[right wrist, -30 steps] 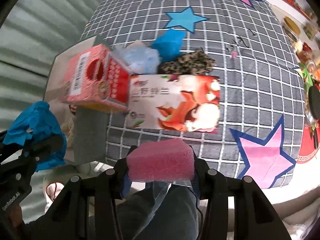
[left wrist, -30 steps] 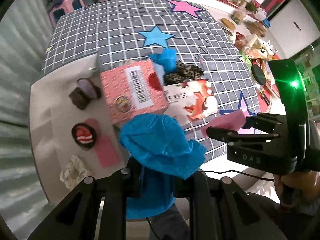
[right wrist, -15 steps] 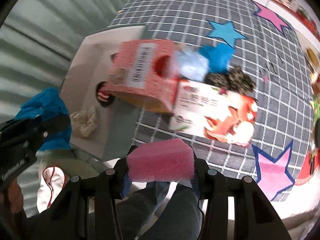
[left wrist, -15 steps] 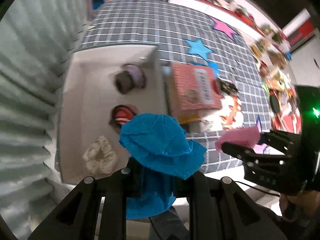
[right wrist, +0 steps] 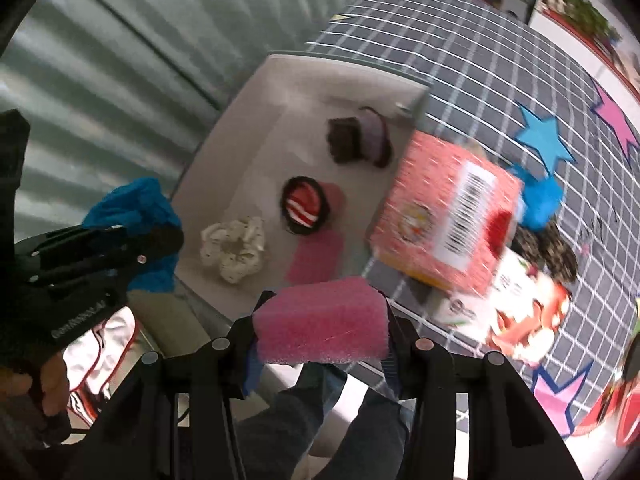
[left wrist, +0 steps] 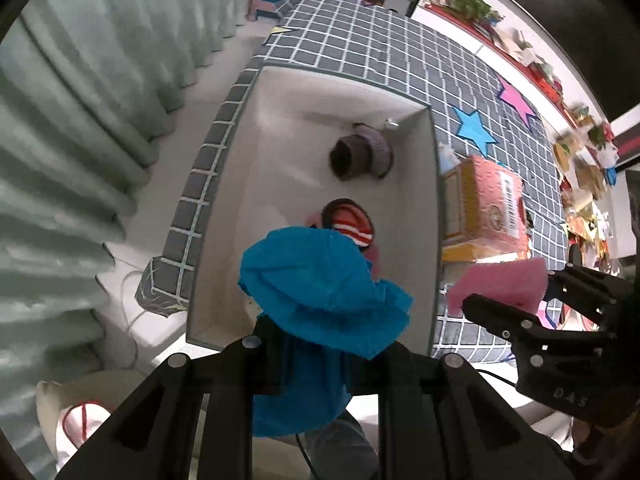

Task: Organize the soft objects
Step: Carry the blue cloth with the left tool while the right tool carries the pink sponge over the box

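My left gripper [left wrist: 324,344] is shut on a crumpled blue cloth [left wrist: 320,292] and holds it above the near end of a white open box [left wrist: 434,216]. My right gripper [right wrist: 320,320] is shut on a pink sponge [right wrist: 324,324] and hovers beside the box's near right corner; it also shows in the left wrist view [left wrist: 500,284]. Inside the box [right wrist: 256,92] lie a brown-and-purple scrunchie [right wrist: 360,140], a red striped scrunchie [right wrist: 306,206], a cream scrunchie [right wrist: 234,250] and a flat pink pad [right wrist: 318,256].
A red tissue box [right wrist: 452,216] stands against the white box's right side, with a printed pack [right wrist: 520,312], a blue cloth [right wrist: 540,200] and a leopard-print scrunchie [right wrist: 554,250] behind it on the grey checked tablecloth [right wrist: 480,72]. Green curtains [left wrist: 80,120] hang on the left.
Both grippers have swung left with their loads, from over the tissue boxes to over the white box. The box now fills the left wrist view.
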{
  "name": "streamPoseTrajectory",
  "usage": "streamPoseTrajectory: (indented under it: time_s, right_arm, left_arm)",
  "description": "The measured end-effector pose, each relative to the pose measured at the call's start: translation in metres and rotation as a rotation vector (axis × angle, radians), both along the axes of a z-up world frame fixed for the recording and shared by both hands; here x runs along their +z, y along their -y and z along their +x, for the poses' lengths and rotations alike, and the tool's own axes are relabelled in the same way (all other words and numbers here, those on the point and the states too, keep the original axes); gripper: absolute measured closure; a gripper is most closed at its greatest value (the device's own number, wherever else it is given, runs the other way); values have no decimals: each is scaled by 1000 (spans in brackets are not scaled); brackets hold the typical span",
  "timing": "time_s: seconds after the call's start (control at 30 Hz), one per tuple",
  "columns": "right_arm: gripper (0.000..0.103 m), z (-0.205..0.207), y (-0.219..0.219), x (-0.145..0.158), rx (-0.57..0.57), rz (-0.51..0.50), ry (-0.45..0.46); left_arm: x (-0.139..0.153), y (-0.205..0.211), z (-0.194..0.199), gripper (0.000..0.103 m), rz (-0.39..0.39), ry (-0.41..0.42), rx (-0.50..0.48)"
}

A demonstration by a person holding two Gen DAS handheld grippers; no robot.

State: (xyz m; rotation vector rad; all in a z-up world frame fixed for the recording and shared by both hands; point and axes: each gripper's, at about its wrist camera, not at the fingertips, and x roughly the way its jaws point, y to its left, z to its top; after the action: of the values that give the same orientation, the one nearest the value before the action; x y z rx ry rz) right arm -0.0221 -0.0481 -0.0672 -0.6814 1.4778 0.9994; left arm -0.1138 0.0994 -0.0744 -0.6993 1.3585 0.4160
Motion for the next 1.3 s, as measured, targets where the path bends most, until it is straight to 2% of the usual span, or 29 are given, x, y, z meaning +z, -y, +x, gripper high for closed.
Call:
streamPoseTrajectory:
  time_s: [0.57,1.3]
  right_arm:
    - [54,-14,-31,-14,87,-16,-28]
    - [54,28,-79,-17,42,12,-15]
  left_arm:
    - [-20,-7,1,82,-39,-36,18]
    - [-40,-39,44,82,-35,-54,21]
